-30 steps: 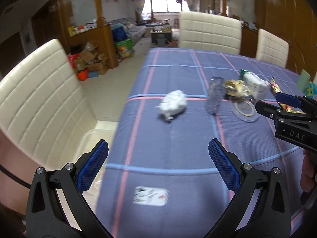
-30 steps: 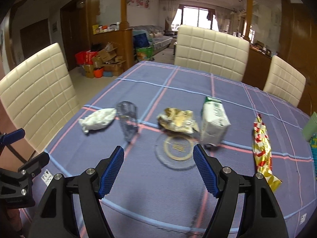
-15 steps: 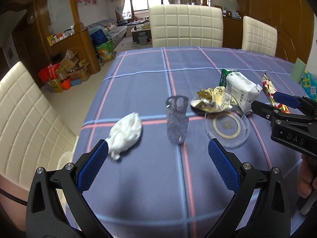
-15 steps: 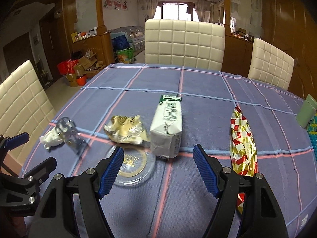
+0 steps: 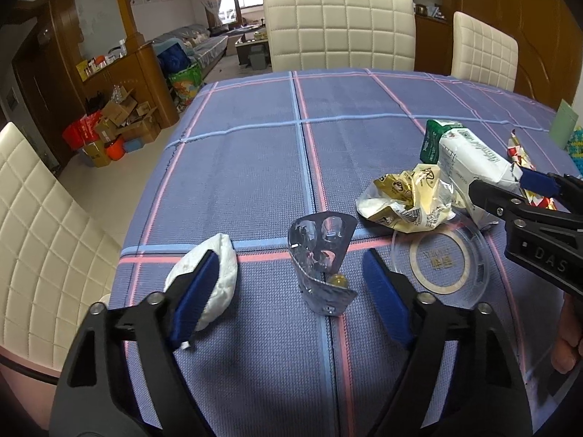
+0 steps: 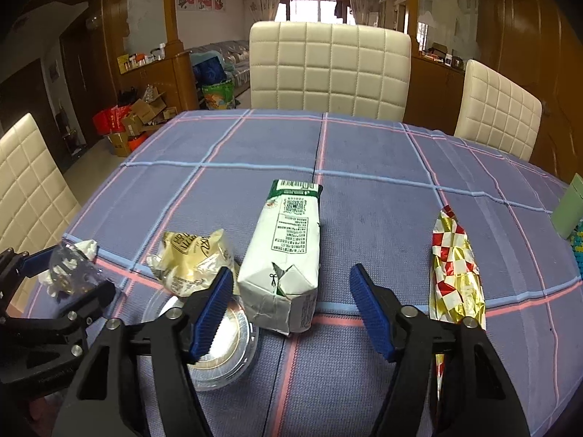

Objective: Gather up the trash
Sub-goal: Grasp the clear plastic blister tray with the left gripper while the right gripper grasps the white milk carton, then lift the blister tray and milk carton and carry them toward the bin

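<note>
Left gripper (image 5: 291, 291) closing, jaws not yet touching, and the bent blister pack (image 5: 320, 258) stands right between them at twelve o'clock, long axis running away from the tool. The tissue wad (image 5: 215, 280) sits at ten, behind the left pad. Right gripper (image 6: 291, 309) is also narrowing around the carton (image 6: 284, 262), lying lengthwise toward twelve. Beyond, open tablecloth (image 6: 364, 153); the foil wrapper (image 6: 455, 266) lies at two.
</note>
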A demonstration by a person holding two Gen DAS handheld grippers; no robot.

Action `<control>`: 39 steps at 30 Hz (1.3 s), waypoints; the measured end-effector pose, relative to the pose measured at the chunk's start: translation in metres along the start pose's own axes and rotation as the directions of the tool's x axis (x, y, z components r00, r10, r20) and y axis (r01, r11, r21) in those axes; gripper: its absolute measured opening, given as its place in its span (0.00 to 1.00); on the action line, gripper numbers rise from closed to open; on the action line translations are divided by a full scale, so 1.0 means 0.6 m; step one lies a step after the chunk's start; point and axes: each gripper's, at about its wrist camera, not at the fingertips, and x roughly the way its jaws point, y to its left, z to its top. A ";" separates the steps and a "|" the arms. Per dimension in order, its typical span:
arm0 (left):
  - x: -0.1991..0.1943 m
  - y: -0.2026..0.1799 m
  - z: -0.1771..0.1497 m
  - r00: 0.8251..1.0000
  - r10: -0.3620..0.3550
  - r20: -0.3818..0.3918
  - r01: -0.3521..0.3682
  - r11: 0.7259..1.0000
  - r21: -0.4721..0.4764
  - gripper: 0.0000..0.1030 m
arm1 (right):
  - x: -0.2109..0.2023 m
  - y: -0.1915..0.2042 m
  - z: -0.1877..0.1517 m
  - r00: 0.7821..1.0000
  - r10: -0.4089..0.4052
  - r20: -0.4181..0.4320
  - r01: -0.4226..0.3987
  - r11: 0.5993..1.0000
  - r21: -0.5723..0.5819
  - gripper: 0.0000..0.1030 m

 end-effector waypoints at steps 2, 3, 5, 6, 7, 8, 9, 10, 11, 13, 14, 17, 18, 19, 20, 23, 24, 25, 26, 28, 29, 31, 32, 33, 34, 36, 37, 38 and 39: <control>0.006 -0.001 0.000 1.000 -0.006 -0.011 0.006 1.000 0.004 0.59 | 0.009 0.001 -0.003 1.000 -0.006 -0.020 0.006 1.000 -0.006 0.38; 0.009 -0.002 -0.002 1.000 -0.012 -0.022 0.012 1.000 0.008 0.47 | 0.008 0.001 -0.004 1.000 -0.015 -0.015 0.014 1.000 -0.008 0.38; 0.011 -0.002 -0.004 0.999 -0.020 -0.038 0.021 1.000 0.012 0.34 | 0.003 0.001 -0.008 0.999 -0.035 -0.002 0.035 0.999 -0.013 0.37; 0.011 -0.002 -0.005 0.999 -0.024 -0.040 0.024 1.000 0.011 0.32 | -0.001 0.000 -0.009 0.999 -0.041 0.003 0.041 0.999 -0.012 0.37; 0.009 -0.002 -0.005 0.999 -0.026 -0.038 0.026 1.000 0.010 0.30 | -0.007 -0.001 -0.012 0.999 -0.052 0.012 0.053 0.999 -0.013 0.37; 0.005 -0.002 -0.006 0.999 -0.024 -0.033 0.024 1.000 0.011 0.28 | -0.013 -0.001 -0.013 0.998 -0.063 0.022 0.063 0.998 -0.017 0.37; -0.001 -0.002 -0.007 1.000 -0.020 -0.024 0.020 1.000 0.015 0.27 | -0.018 -0.001 -0.015 0.997 -0.069 0.030 0.070 0.997 -0.022 0.37; -0.006 -0.003 -0.009 1.000 -0.016 -0.016 0.017 1.000 0.019 0.27 | -0.026 0.000 -0.018 0.996 -0.075 0.039 0.076 0.997 -0.028 0.37; -0.014 -0.003 -0.010 1.000 -0.014 -0.006 0.014 1.000 0.023 0.26 | -0.030 -0.001 -0.019 0.996 -0.076 0.044 0.077 0.997 -0.031 0.37; -0.027 -0.002 -0.012 1.000 -0.012 0.010 0.012 1.000 0.027 0.26 | -0.043 0.002 -0.025 0.996 -0.071 0.051 0.073 0.996 -0.041 0.37; -0.034 -0.002 -0.013 1.000 -0.013 0.016 0.013 1.000 0.026 0.26 | -0.051 0.005 -0.027 0.996 -0.066 0.056 0.068 0.997 -0.046 0.37; -0.055 0.002 -0.020 0.999 -0.016 0.035 0.015 1.000 0.021 0.26 | -0.072 0.013 -0.031 0.997 -0.046 0.065 0.050 0.997 -0.056 0.37; -0.062 0.004 -0.022 0.999 -0.015 0.041 0.014 1.000 0.019 0.26 | -0.079 0.017 -0.034 0.997 -0.037 0.067 0.041 0.997 -0.060 0.37; -0.070 0.006 -0.025 0.999 -0.014 0.048 0.013 1.000 0.018 0.26 | -0.085 0.022 -0.036 0.998 -0.023 0.065 0.027 0.998 -0.062 0.37; -0.075 0.007 -0.026 0.999 -0.012 0.052 0.011 1.000 0.017 0.26 | -0.089 0.026 -0.037 0.998 -0.013 0.064 0.017 0.998 -0.063 0.37; -0.097 0.017 -0.036 0.998 -0.003 0.069 0.003 1.000 0.009 0.26 | -0.106 0.042 -0.041 0.998 0.015 0.063 -0.010 0.997 -0.078 0.37; -0.103 0.019 -0.039 0.997 -0.001 0.074 0.001 1.000 0.006 0.26 | -0.111 0.048 -0.043 0.998 0.022 0.064 -0.017 0.996 -0.083 0.37; -0.111 0.023 -0.044 0.997 0.003 0.080 -0.003 1.000 0.002 0.26 | -0.117 0.056 -0.046 0.997 0.031 0.067 -0.025 0.996 -0.091 0.37; -0.114 0.025 -0.046 0.997 0.006 0.083 -0.006 1.000 -0.001 0.26 | -0.122 0.062 -0.048 0.997 0.037 0.069 -0.030 0.995 -0.098 0.37; -0.125 0.033 -0.055 0.996 0.012 0.088 -0.011 1.000 -0.007 0.26 | -0.131 0.076 -0.053 0.996 0.053 0.071 -0.045 0.992 -0.117 0.37; -0.130 0.037 -0.061 0.996 0.016 0.090 -0.015 1.000 -0.010 0.26 | -0.135 0.083 -0.055 0.996 0.059 0.071 -0.050 0.991 -0.125 0.37; -0.137 0.043 -0.067 0.995 0.024 0.093 -0.022 1.000 -0.014 0.26 | -0.143 0.096 -0.060 0.995 0.073 0.073 -0.062 0.987 -0.146 0.37; -0.143 0.047 -0.073 0.995 0.029 0.095 -0.027 0.999 -0.017 0.26 | -0.147 0.102 -0.062 0.994 0.079 0.074 -0.067 0.986 -0.154 0.37; -0.147 0.050 -0.076 0.995 0.032 0.098 -0.031 0.999 -0.019 0.26 | -0.152 0.108 -0.065 0.994 0.085 0.075 -0.072 0.984 -0.163 0.37; -0.152 0.053 -0.079 0.994 0.038 0.101 -0.036 0.999 -0.021 0.26 | -0.157 0.116 -0.067 0.993 0.093 0.075 -0.079 0.982 -0.174 0.37; -0.165 0.058 -0.089 0.992 0.050 0.113 -0.048 0.999 -0.021 0.26 | -0.163 0.127 -0.070 0.992 0.105 0.076 -0.089 0.978 -0.189 0.37; -0.170 0.060 -0.093 0.992 0.055 0.118 -0.053 0.998 -0.021 0.26 | -0.166 0.132 -0.071 0.991 0.110 0.077 -0.093 0.976 -0.197 0.37; -0.175 0.063 -0.095 0.991 0.059 0.121 -0.057 0.998 -0.020 0.26 | -0.170 0.140 -0.072 0.990 0.114 0.079 -0.096 0.973 -0.208 0.37; -0.182 0.066 -0.100 0.989 0.067 0.129 -0.065 0.998 -0.021 0.26 | -0.173 0.146 -0.074 0.990 0.118 0.080 -0.098 0.971 -0.217 0.37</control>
